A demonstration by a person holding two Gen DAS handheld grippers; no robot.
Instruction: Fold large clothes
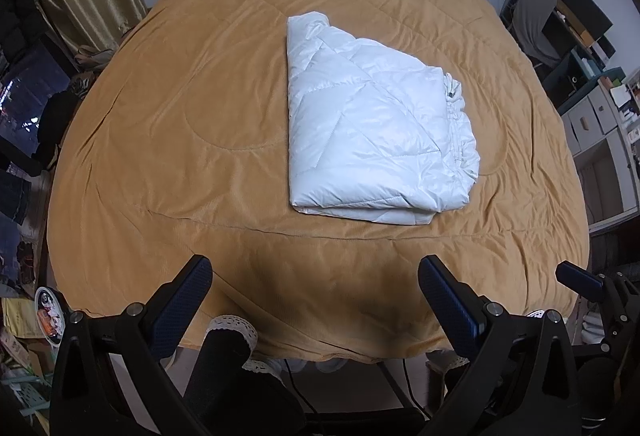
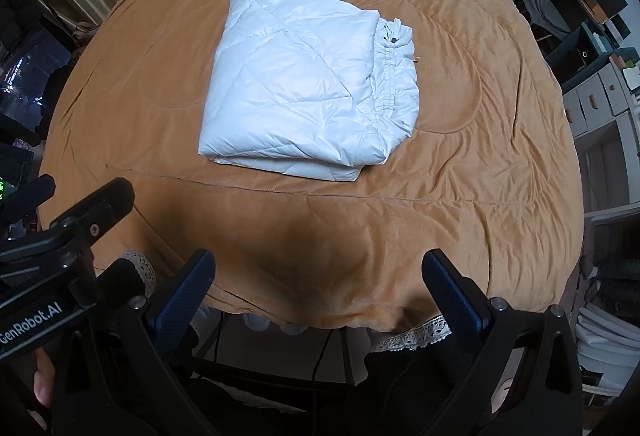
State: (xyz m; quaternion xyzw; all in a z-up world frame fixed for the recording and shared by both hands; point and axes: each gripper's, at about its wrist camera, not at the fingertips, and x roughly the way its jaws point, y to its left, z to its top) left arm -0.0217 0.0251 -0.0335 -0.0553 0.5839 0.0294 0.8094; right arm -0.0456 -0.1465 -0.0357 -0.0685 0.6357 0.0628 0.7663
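Over the bed (image 1: 200,116), both tongs (image 1: 316,300) (image 2: 318,288) hover agape, short of the folded jacket (image 1: 372,132).

White lettering "GenRobot.AI" runs along the left gripper (image 2: 28,196) body.

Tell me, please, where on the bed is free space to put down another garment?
The orange quilt is bare left of the folded white puffer jacket, and also between the jacket and the near bed edge, ahead of both open grippers, left gripper and right gripper. The floor beside the shelves is crowded.
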